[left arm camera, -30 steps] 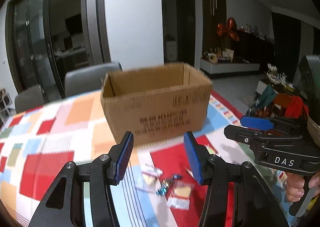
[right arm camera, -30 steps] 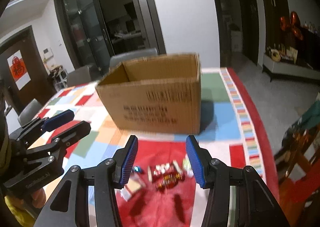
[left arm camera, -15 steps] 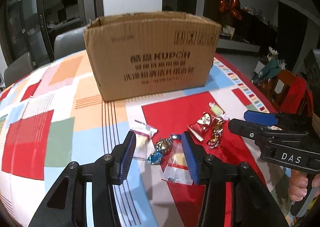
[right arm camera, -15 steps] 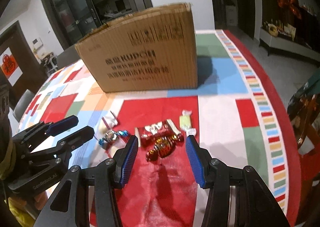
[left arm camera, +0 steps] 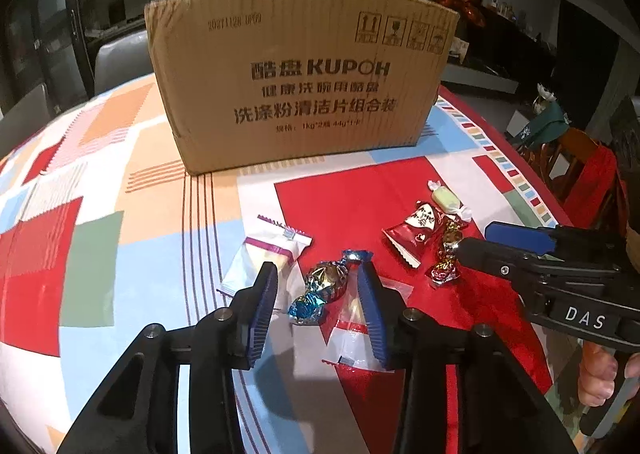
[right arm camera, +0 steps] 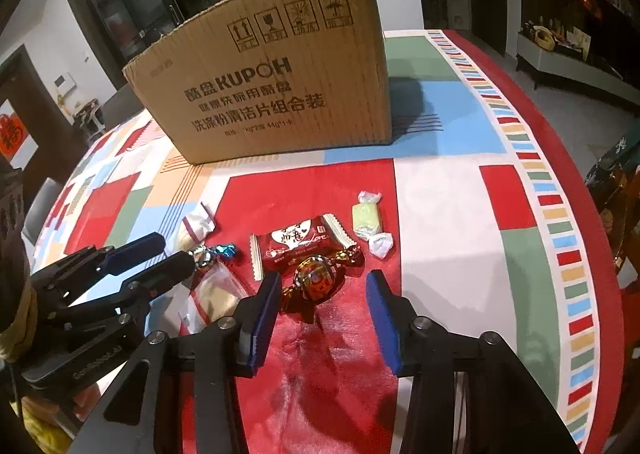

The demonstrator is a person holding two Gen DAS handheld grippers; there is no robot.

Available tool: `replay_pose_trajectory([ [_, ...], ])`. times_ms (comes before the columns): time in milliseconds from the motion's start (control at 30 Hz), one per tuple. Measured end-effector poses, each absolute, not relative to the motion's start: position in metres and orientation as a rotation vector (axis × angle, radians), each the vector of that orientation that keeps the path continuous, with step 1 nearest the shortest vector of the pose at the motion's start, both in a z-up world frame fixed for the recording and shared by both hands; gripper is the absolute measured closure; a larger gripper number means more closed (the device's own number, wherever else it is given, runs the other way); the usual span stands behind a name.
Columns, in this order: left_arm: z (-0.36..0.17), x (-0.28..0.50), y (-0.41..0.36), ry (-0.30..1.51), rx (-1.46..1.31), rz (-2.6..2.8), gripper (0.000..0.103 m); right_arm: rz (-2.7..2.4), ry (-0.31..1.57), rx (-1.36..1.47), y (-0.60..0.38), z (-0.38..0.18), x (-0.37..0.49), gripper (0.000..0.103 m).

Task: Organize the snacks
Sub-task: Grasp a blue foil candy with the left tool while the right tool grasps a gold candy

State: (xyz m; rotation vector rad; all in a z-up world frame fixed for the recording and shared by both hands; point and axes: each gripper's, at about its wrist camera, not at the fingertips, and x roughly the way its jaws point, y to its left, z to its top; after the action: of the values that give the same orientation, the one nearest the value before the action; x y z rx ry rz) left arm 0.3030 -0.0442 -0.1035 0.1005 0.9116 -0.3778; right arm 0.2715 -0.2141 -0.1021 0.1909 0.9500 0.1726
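The blue sweet (left arm camera: pixel 324 286) is framed between the spread fingers of the left gripper (left arm camera: pixel 316 274), its long axis slanted across them, while the gold sweet (right arm camera: pixel 316 282) is bracketed by the spread right gripper (right arm camera: pixel 324 284).

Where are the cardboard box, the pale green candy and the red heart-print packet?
cardboard box (left arm camera: pixel 304 77): left wrist view, printed front face.
pale green candy (right arm camera: pixel 366 218): right wrist view, middle of the wrapped body.
red heart-print packet (right arm camera: pixel 298 242): right wrist view, printed front.

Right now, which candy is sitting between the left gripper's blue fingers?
The gold candy with shiny blue twisted ends. It lies between the open left gripper fingers; the red-and-gold candy lies by the right gripper.
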Motion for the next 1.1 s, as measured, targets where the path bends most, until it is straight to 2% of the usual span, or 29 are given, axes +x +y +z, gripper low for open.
replay_pose_trajectory([
  [67,-0.108,0.305,-0.044,0.925,0.093,-0.383,0.066,0.175,0.953,0.187,-0.213,-0.103,0.272,0.062],
  [267,-0.118,0.313,-0.045,0.955,0.068,-0.395,0.072,0.183,0.961,0.19,-0.211,-0.107,0.277,0.062],
  [400,-0.118,0.318,-0.045,0.963,0.041,-0.407,0.078,0.193,0.973,0.192,-0.209,-0.11,0.281,0.068],
  [467,-0.118,0.319,-0.044,0.968,0.03,-0.408,0.079,0.193,0.98,0.196,-0.208,-0.112,0.283,0.069],
  [500,-0.118,0.32,-0.044,0.968,0.029,-0.41,0.08,0.195,0.981,0.198,-0.208,-0.112,0.283,0.075],
  [600,-0.118,0.319,-0.044,0.966,0.027,-0.404,0.08,0.196,0.975,0.188,-0.207,-0.112,0.282,0.078],
  [1100,-0.08,0.298,-0.043,0.886,0.019,-0.363,0.08,0.187,0.911,0.178,-0.21,-0.085,0.259,0.078],
])
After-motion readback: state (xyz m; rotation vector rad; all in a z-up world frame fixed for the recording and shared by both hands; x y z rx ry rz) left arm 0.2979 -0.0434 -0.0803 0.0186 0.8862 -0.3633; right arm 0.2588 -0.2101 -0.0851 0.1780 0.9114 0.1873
